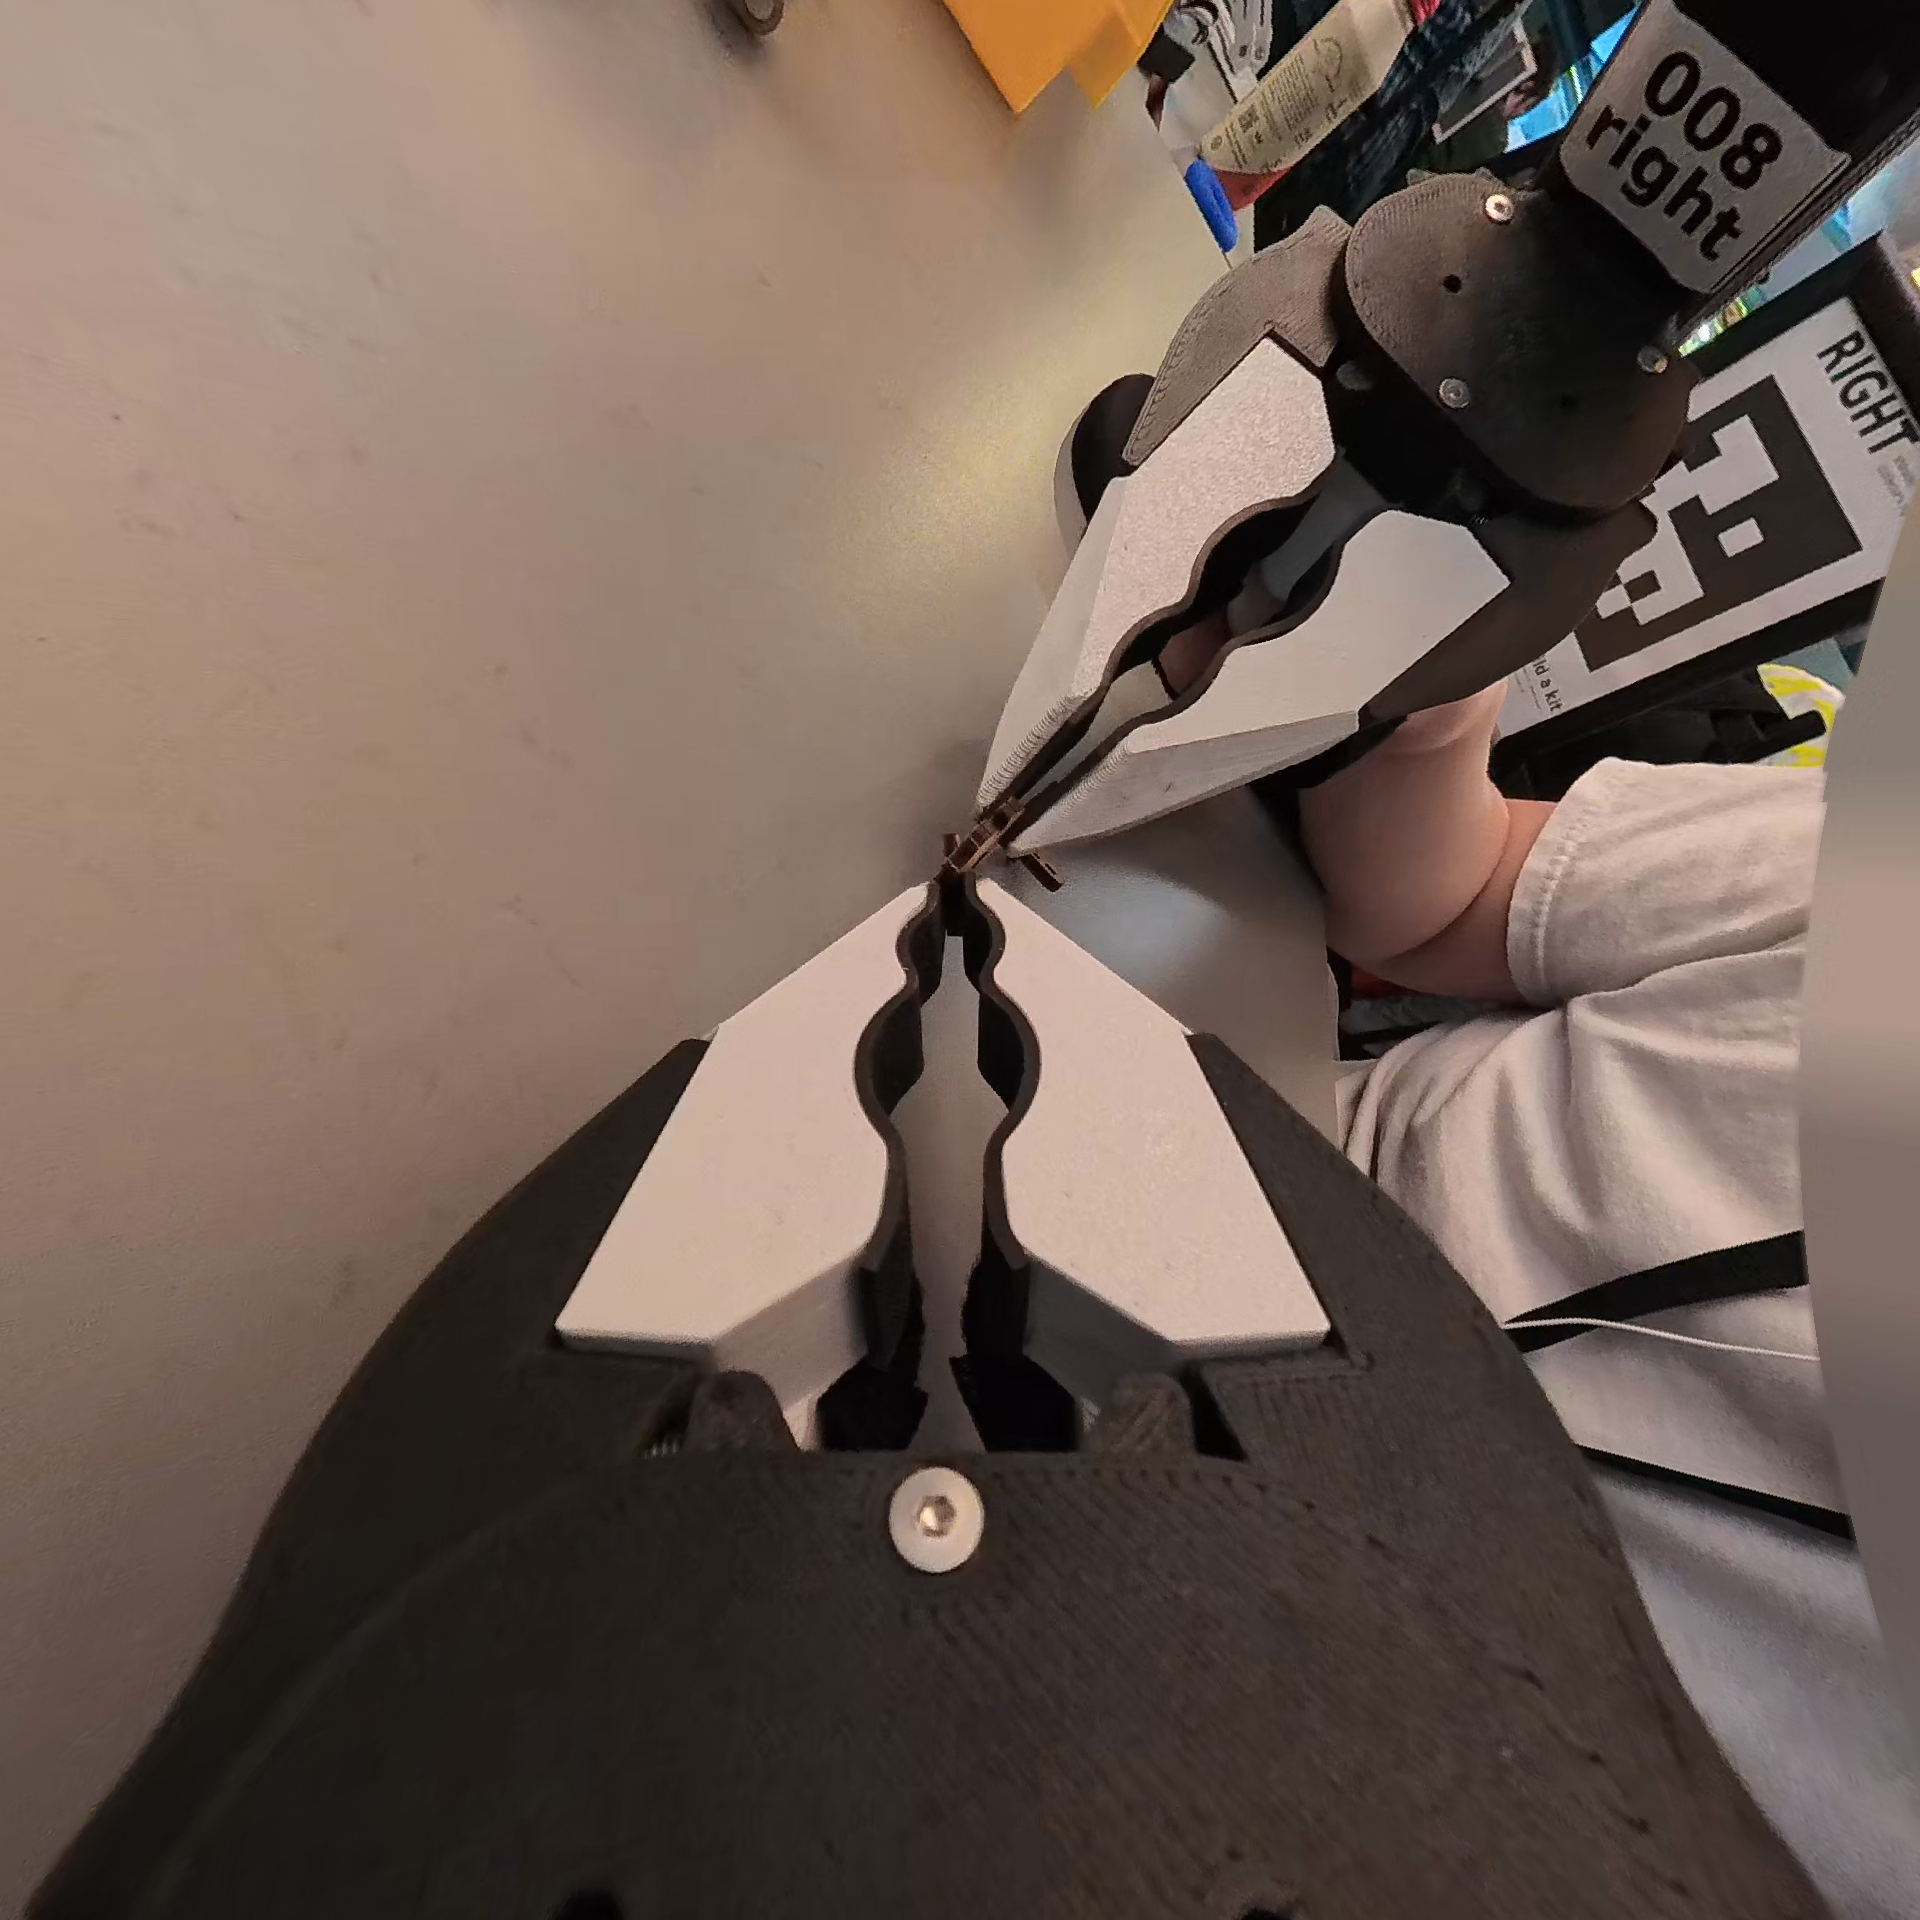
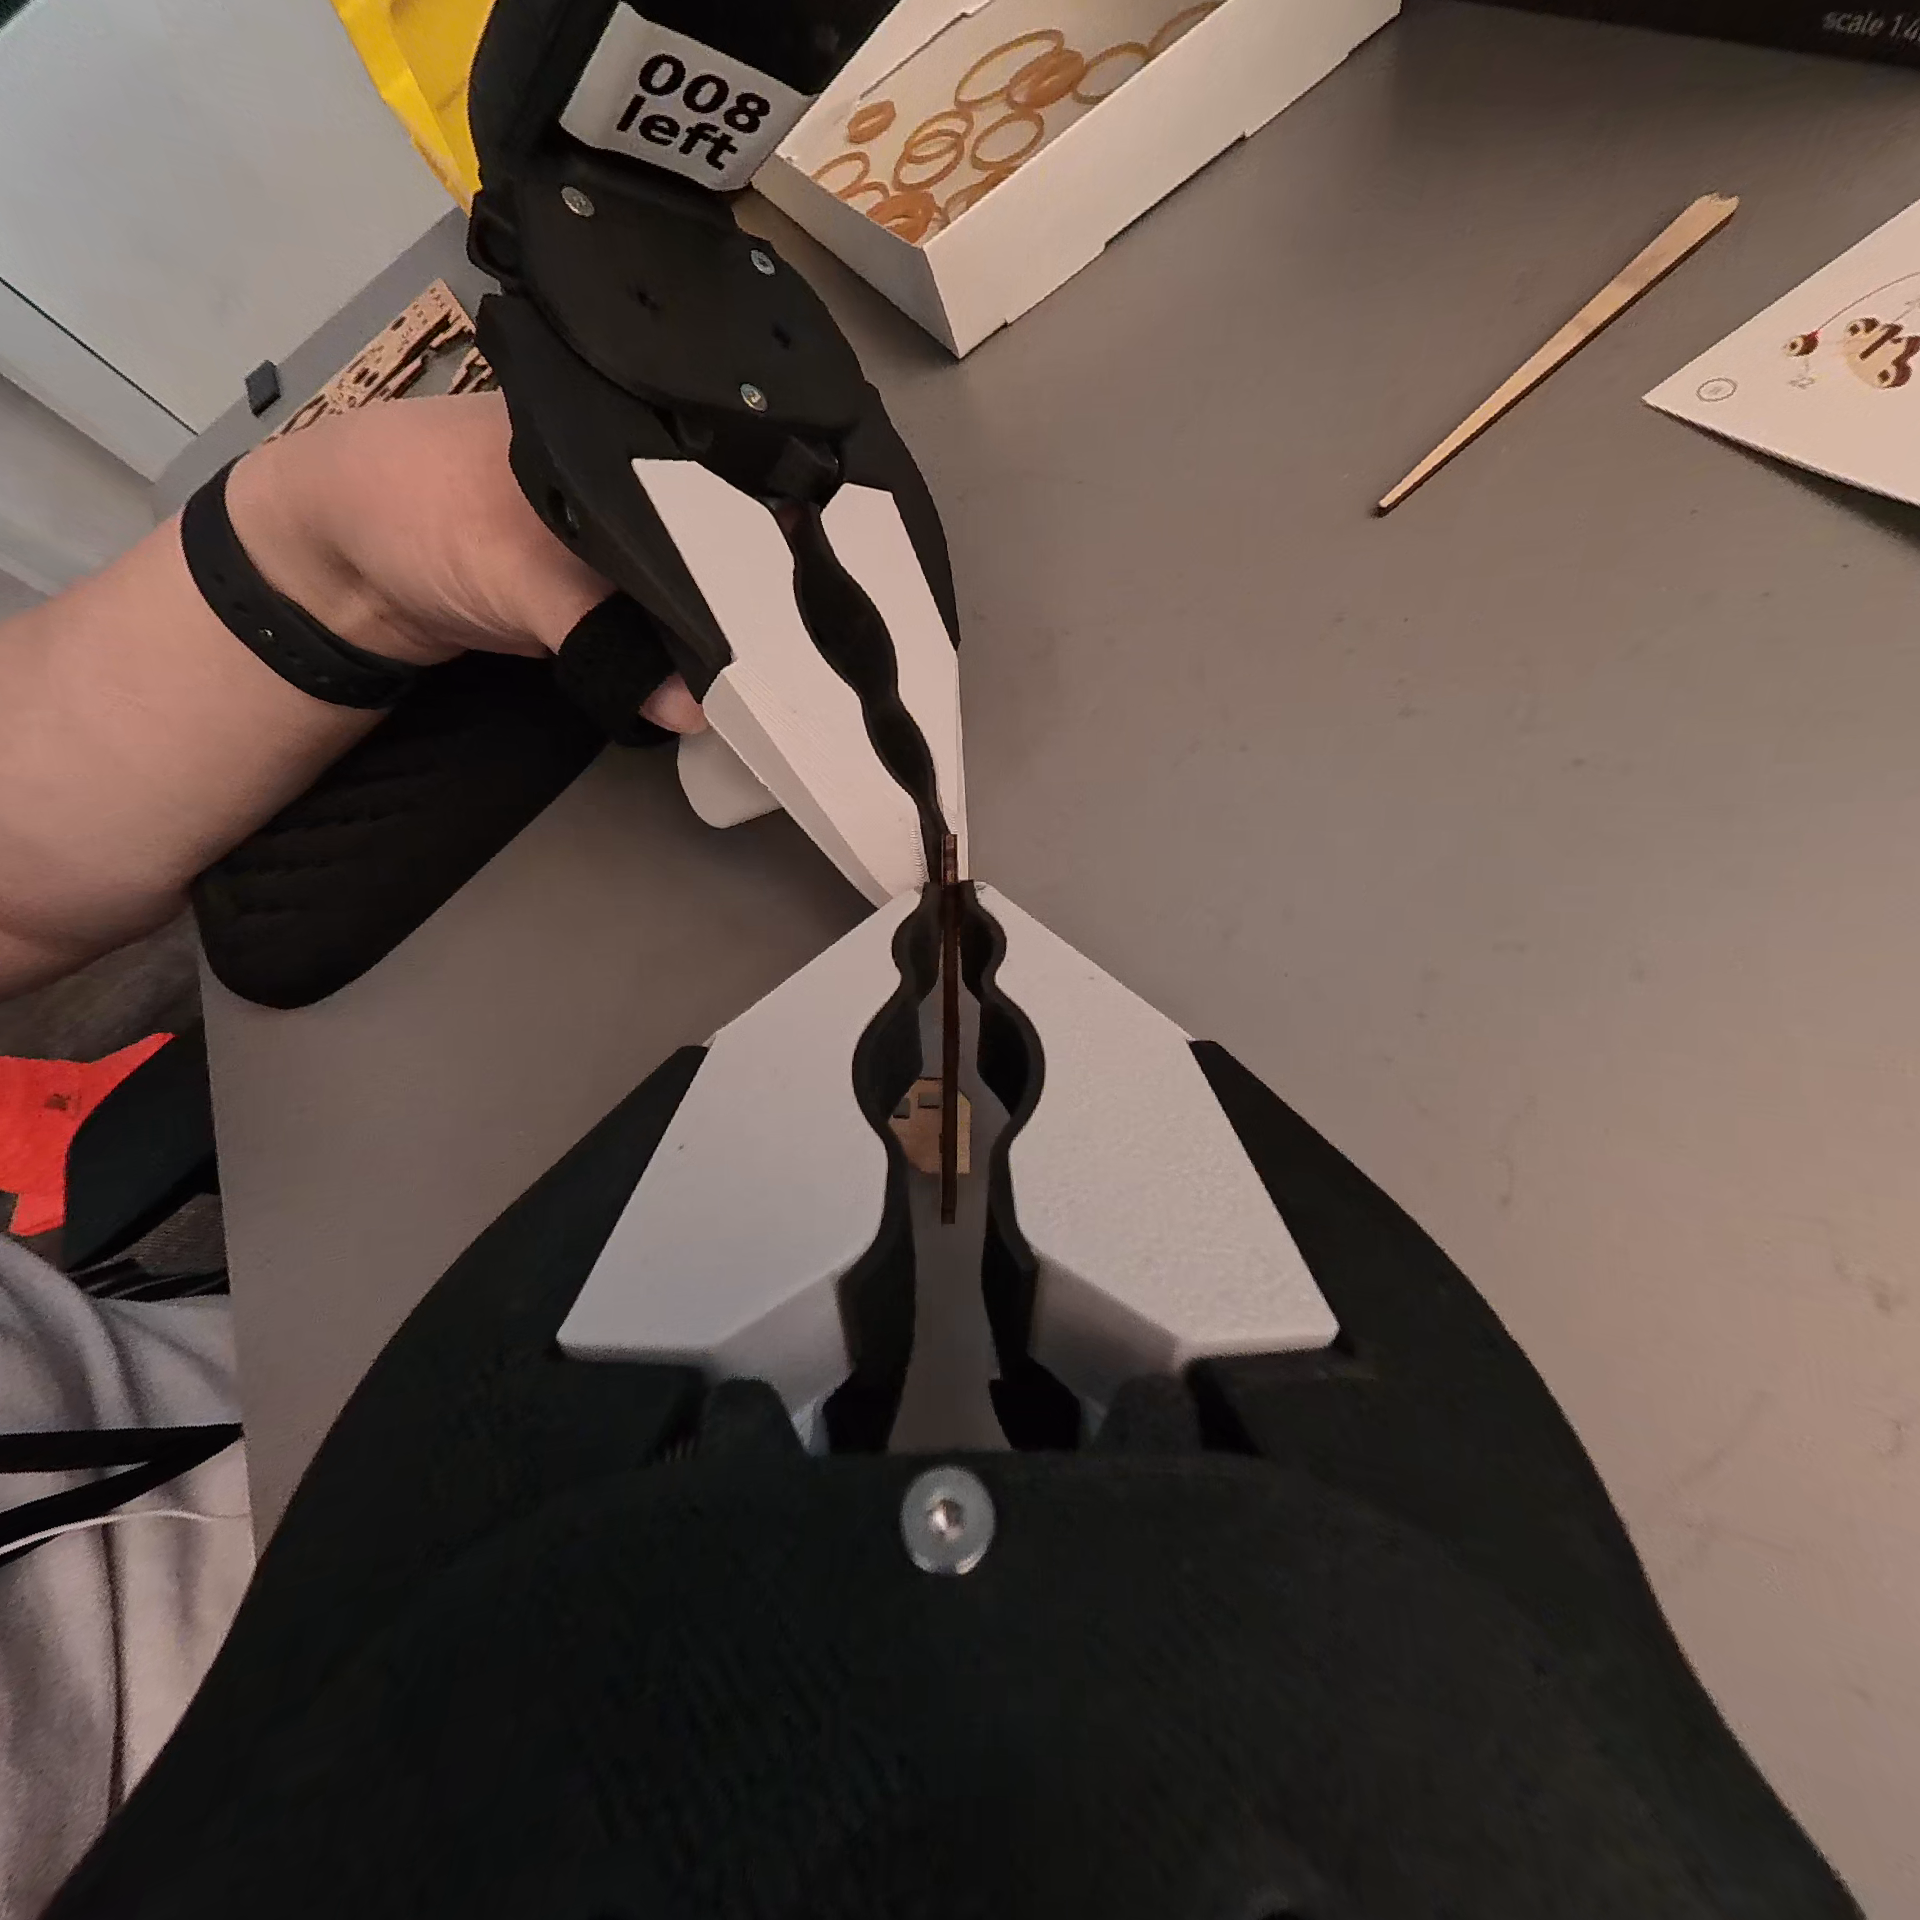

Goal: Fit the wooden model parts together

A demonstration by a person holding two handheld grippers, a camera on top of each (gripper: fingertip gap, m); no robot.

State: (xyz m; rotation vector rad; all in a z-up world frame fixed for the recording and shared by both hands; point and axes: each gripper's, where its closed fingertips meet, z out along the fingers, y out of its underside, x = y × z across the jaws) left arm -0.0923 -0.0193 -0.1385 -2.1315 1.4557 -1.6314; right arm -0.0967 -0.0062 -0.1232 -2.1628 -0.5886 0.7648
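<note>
In the right wrist view my right gripper (image 2: 949,896) is shut on a thin flat wooden part (image 2: 949,1039), seen edge-on between the fingers, with a pale tabbed piece (image 2: 925,1127) crossing it lower down. My left gripper (image 2: 940,831) comes in from the upper left, shut on the far end of the wooden parts. In the left wrist view my left gripper (image 1: 951,894) pinches a small dark wooden part (image 1: 961,857) at its tips. The right gripper (image 1: 1013,816) meets it tip to tip from the upper right, shut on the same small cluster.
On the grey table (image 2: 1455,831) stand a white box of wooden rings (image 2: 997,135), a wooden stick (image 2: 1558,348), an instruction sheet (image 2: 1829,384) at the right, and a laser-cut wooden sheet (image 2: 405,353) at the left. A person's hand (image 2: 395,561) and white sleeve (image 1: 1621,1039) are close by. Less than 4 cm separates the two grippers' tips.
</note>
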